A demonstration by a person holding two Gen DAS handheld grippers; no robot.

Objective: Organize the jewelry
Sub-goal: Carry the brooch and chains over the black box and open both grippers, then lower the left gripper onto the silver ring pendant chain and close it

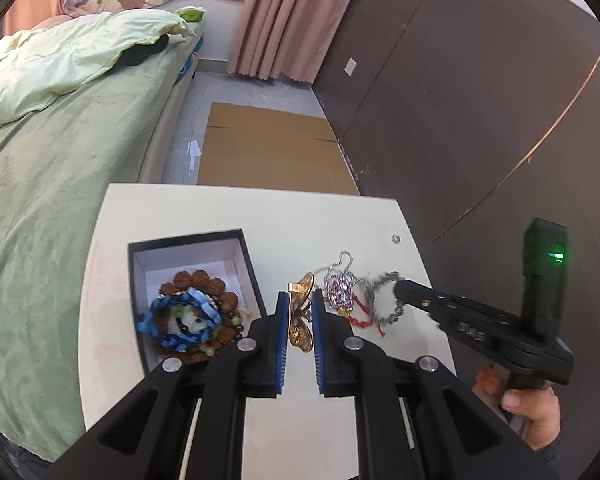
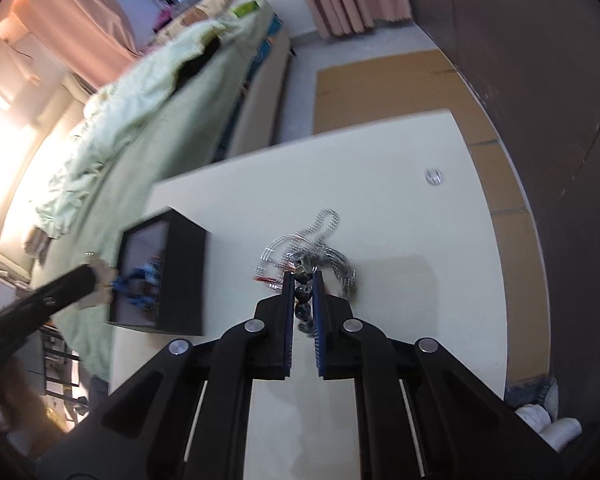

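Note:
My left gripper (image 1: 300, 304) is shut on a gold butterfly hair clip (image 1: 300, 322), held just right of the black jewelry box (image 1: 198, 240). The box holds a brown bead bracelet (image 1: 204, 280) and a blue beaded bracelet (image 1: 180, 320). My right gripper (image 2: 303, 284) is shut on a dark grey bead bracelet (image 2: 304, 300), also seen in the left wrist view (image 1: 384, 300), lifted over the jewelry pile. The pile holds a silver chain necklace with a pendant (image 1: 338, 286) and a red cord (image 1: 364, 316). In the right wrist view the box (image 2: 180, 272) stands at the left, blurred.
The white table (image 1: 260, 216) stands beside a bed with green bedding (image 1: 60, 140). Flat cardboard (image 1: 268, 148) lies on the floor beyond the table. A small clear ring (image 2: 433, 176) lies at the table's far right. A dark wall panel (image 1: 480, 100) is to the right.

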